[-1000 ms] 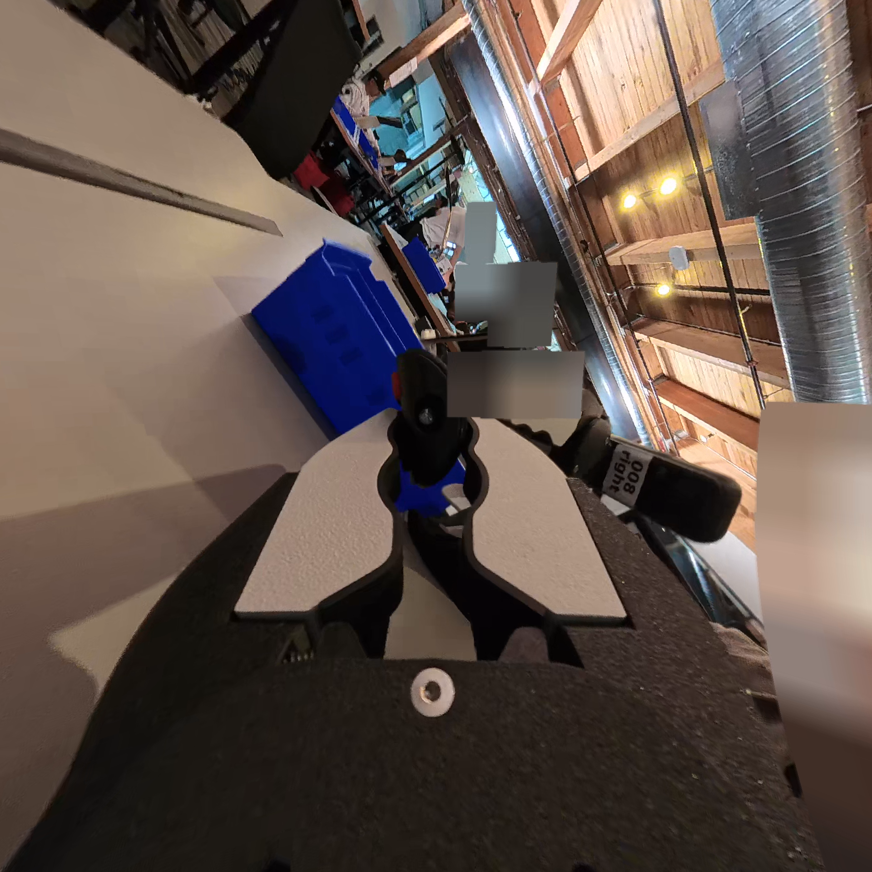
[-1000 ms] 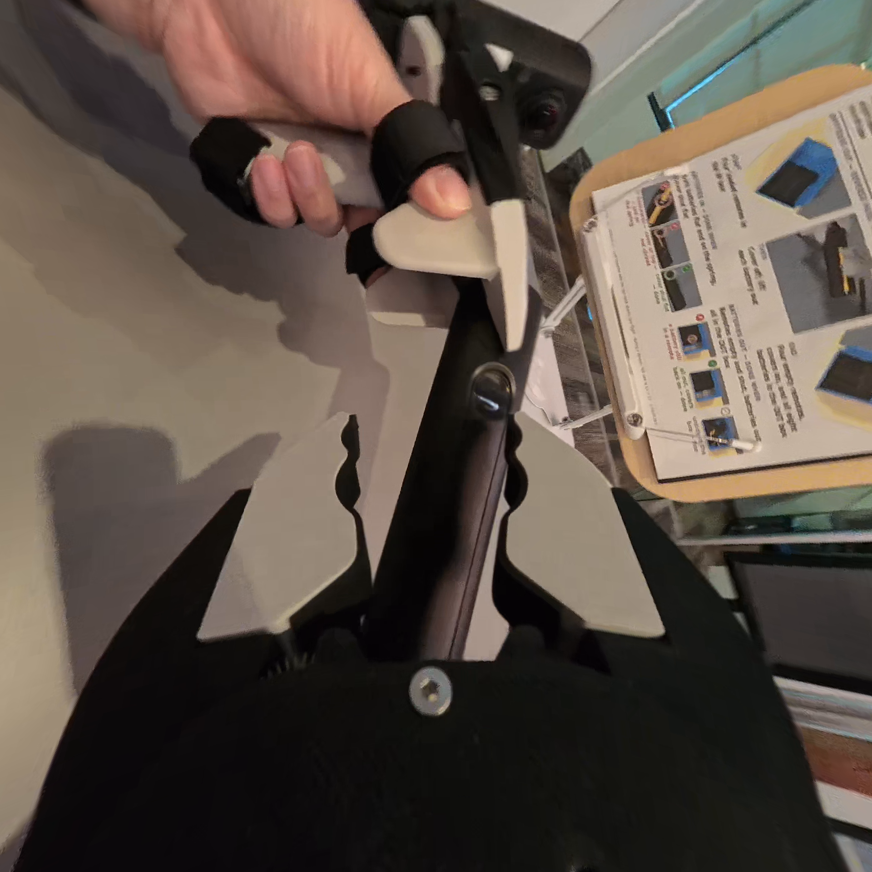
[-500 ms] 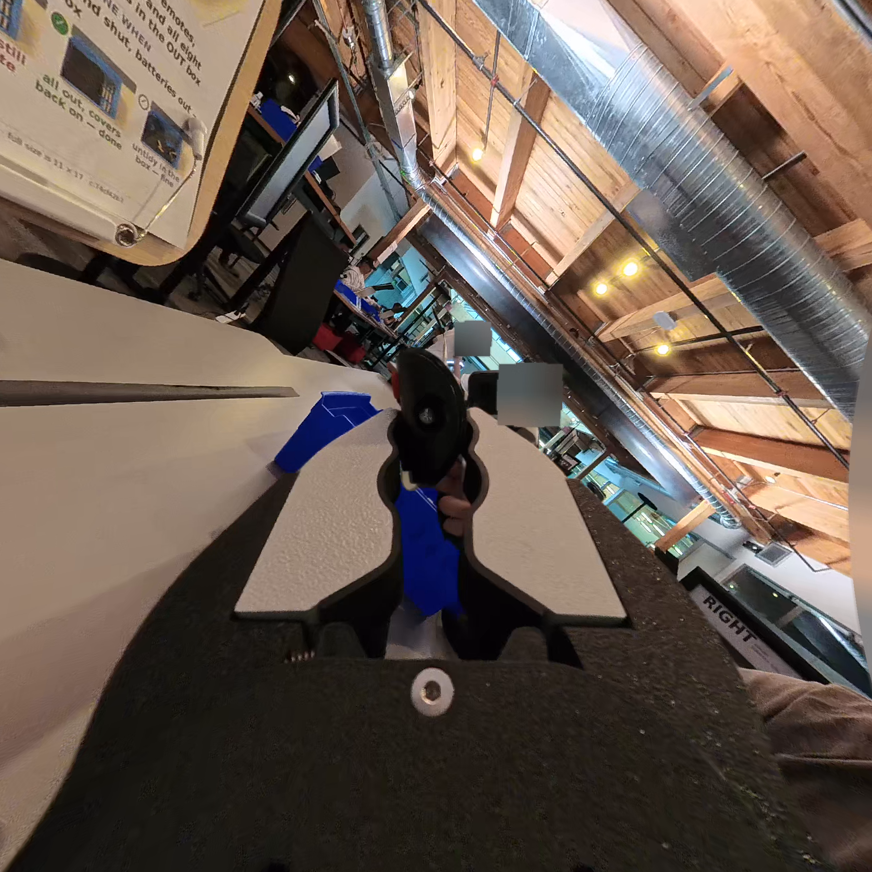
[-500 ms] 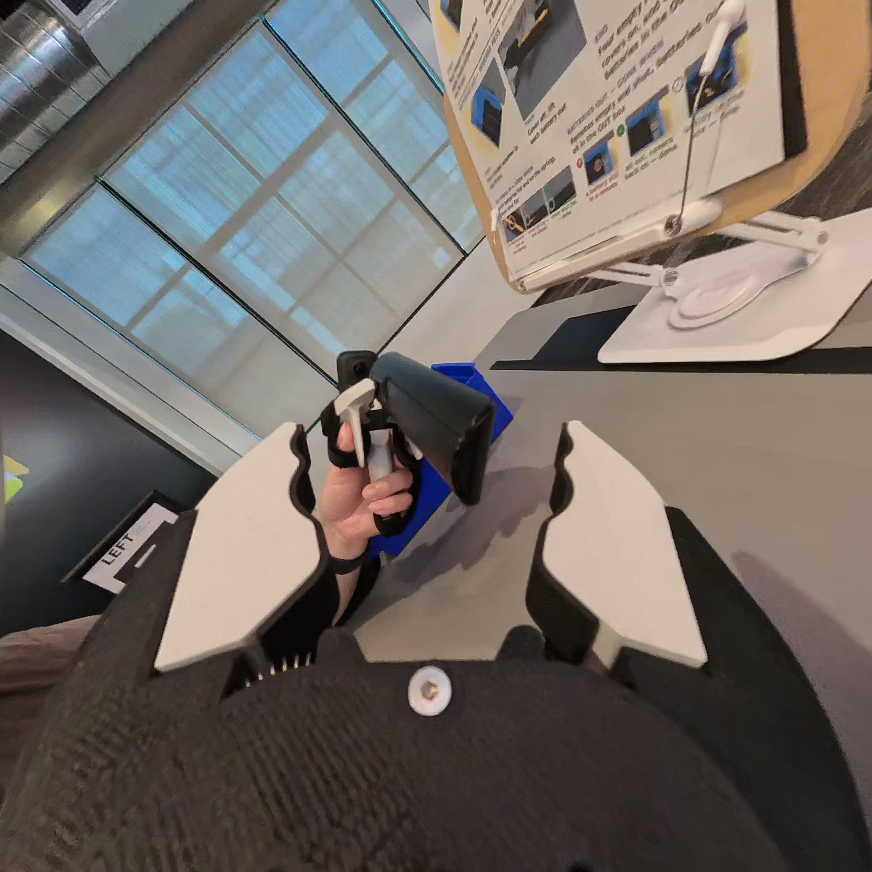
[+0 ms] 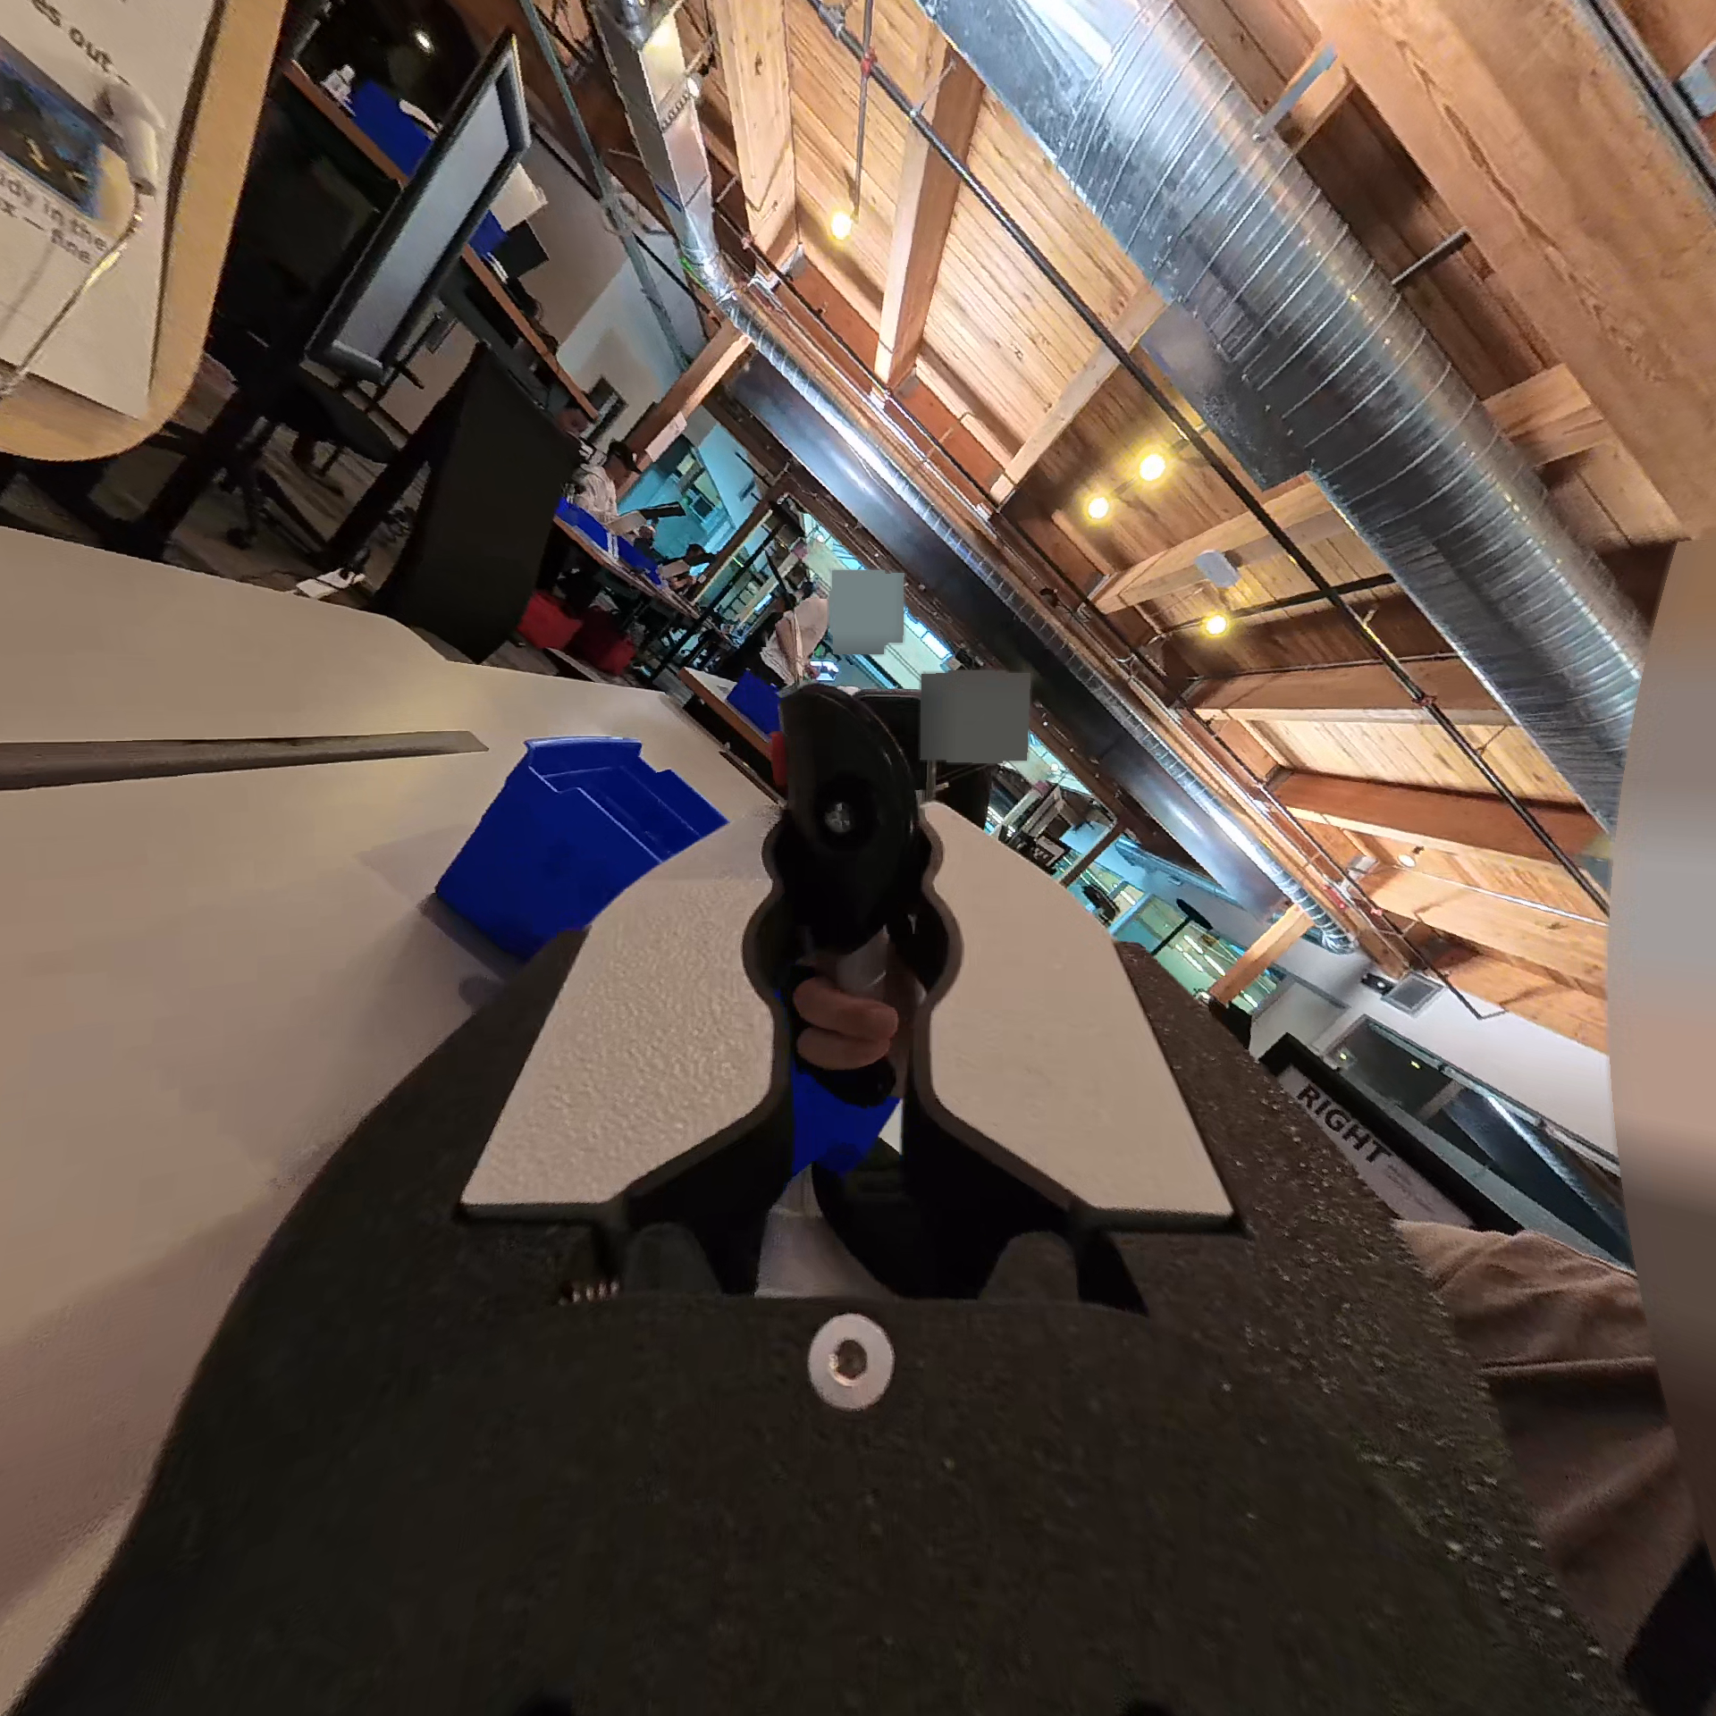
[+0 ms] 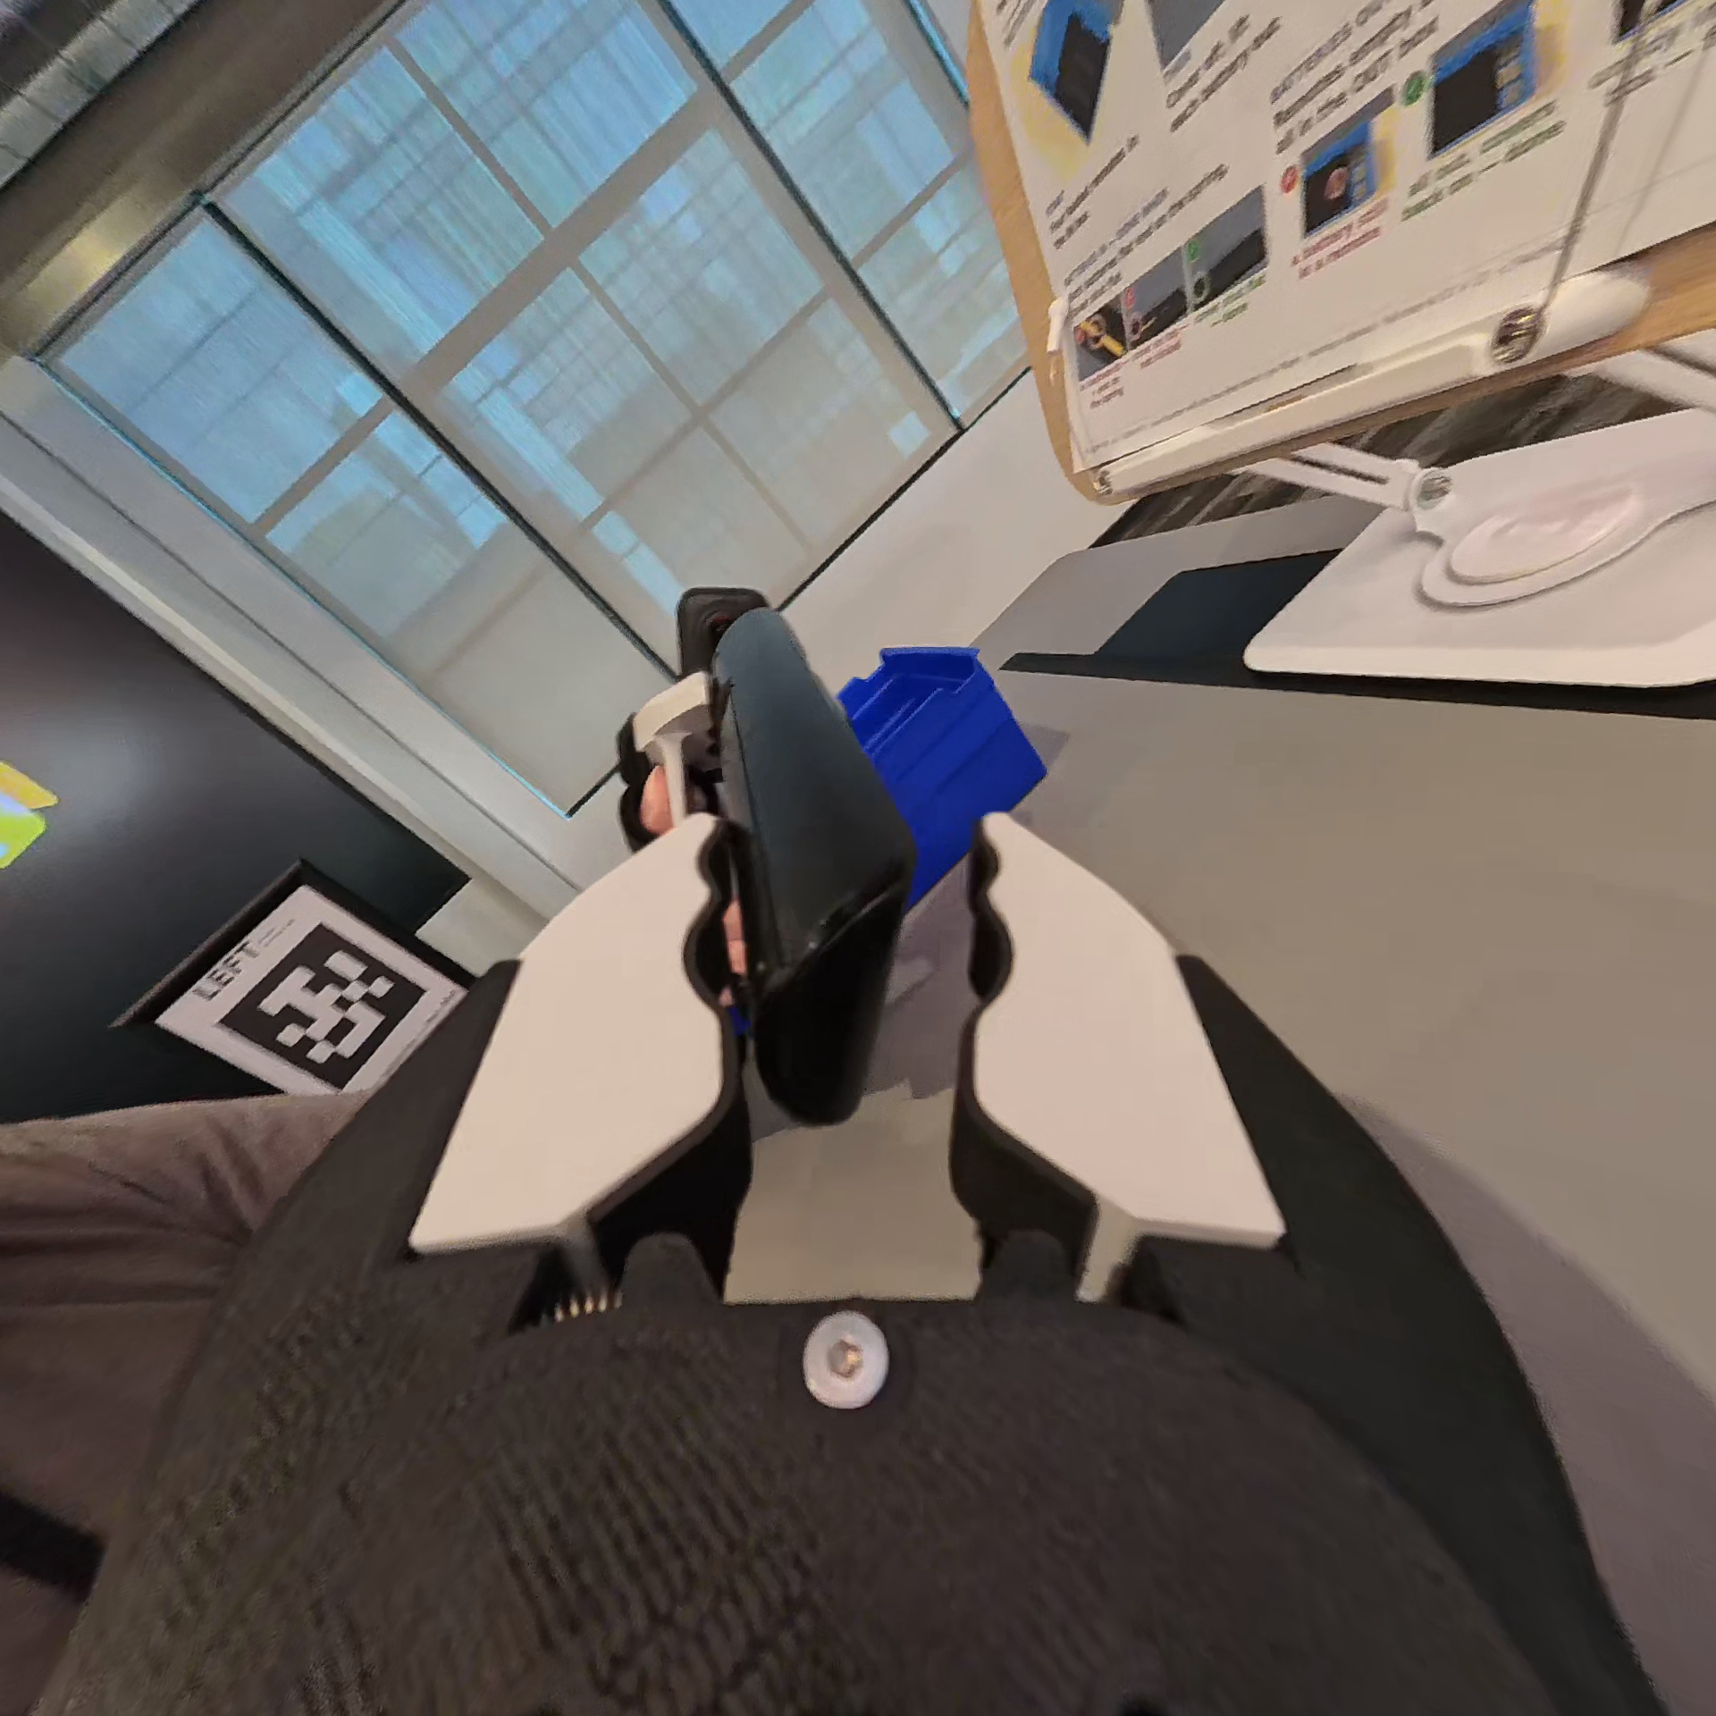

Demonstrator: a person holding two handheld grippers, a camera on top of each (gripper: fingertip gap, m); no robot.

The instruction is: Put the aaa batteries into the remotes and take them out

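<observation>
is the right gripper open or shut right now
Open. In the right wrist view the right gripper has a wide gap between its fingers; the black remote sits in that gap, not clamped, held by the left gripper.

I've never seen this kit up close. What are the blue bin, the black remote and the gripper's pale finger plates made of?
The blue bin is likely moulded plastic, matte, with stepped ribs on its wall. The remote looks like glossy black plastic, with highlights running along its edge. On the left gripper, the fingers are pale with a grainy surface, perhaps printed plastic.
</observation>
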